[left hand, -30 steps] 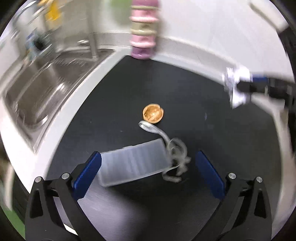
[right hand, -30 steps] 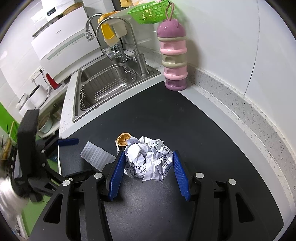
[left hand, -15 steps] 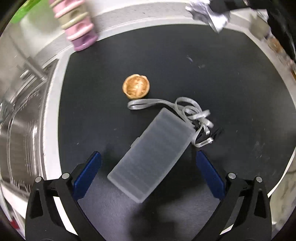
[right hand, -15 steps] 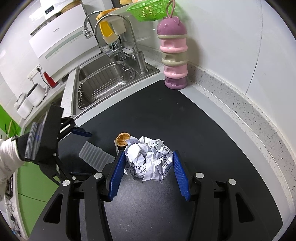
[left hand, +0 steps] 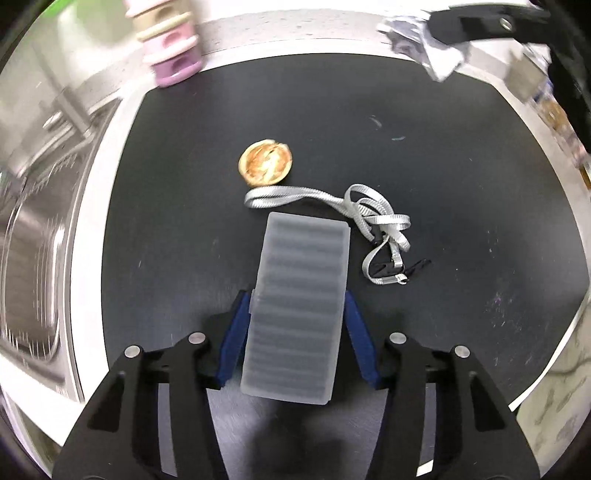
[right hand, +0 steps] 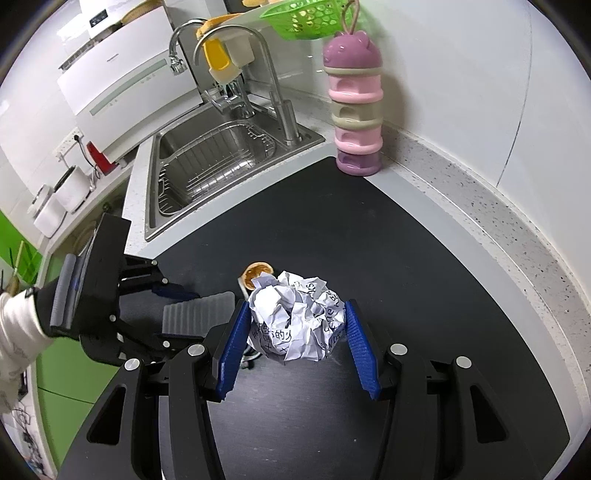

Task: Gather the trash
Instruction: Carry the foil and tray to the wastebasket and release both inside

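Observation:
My left gripper (left hand: 297, 321) is shut on a frosted ribbed plastic box (left hand: 301, 302), its blue pads against the box's long sides on the black mat (left hand: 461, 166). The box also shows in the right wrist view (right hand: 197, 310). My right gripper (right hand: 293, 334) is shut on a crumpled paper ball (right hand: 295, 317) and holds it above the mat. A walnut half-shell (left hand: 266, 161) lies past the box, and a grey lanyard strap (left hand: 347, 214) lies beside it to the right.
A steel sink (right hand: 218, 166) with a faucet lies left of the mat. A stacked pink and purple container tower (right hand: 354, 107) stands at the back by the wall. A green basket (right hand: 306, 16) hangs above. The counter's front edge (left hand: 550, 369) is at the right.
My left gripper has turned, moved over the plastic box and closed on it; earlier its jaws were wide open. The right gripper has kept the paper ball, almost still.

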Tool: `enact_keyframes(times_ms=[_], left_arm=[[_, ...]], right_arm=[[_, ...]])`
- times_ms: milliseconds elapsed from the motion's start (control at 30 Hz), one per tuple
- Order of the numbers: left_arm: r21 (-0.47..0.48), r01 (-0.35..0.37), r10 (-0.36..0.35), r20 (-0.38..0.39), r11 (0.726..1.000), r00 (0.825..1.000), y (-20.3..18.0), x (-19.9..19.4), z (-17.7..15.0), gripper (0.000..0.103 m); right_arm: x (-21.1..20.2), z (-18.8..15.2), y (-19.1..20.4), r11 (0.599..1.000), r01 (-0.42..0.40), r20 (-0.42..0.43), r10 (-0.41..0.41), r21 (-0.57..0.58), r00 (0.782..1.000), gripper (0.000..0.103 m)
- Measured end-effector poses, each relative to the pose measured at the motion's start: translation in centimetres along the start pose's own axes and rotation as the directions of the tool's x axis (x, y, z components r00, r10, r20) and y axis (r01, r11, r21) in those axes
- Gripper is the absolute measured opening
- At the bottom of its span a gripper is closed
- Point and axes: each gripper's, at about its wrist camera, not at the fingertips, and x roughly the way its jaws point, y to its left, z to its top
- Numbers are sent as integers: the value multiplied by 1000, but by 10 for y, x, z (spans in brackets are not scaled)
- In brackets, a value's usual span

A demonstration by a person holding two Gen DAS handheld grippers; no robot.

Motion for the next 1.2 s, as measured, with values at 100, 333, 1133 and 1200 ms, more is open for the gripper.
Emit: enact_keyframes(times_ms=[100, 333, 1133, 1200], left_arm=[[-66, -18, 20, 18, 998, 1000, 0, -8, -1, 52], [-253, -84, 110, 92, 964, 990, -9, -59, -11, 52], [-751, -238, 385, 24, 616, 923, -39, -184, -271, 52], [-779, -245, 386, -4, 577, 922, -33, -175, -298, 52]], right_arm=[[-4, -1, 7, 1000, -2, 7, 2, -8, 1000, 51], [-23, 0, 33, 999, -10, 36, 12, -44, 999, 51], [16, -76, 287, 888, -302, -109, 282, -347, 953, 51], [41, -84, 306, 876, -318, -146, 284, -363, 948, 51]])
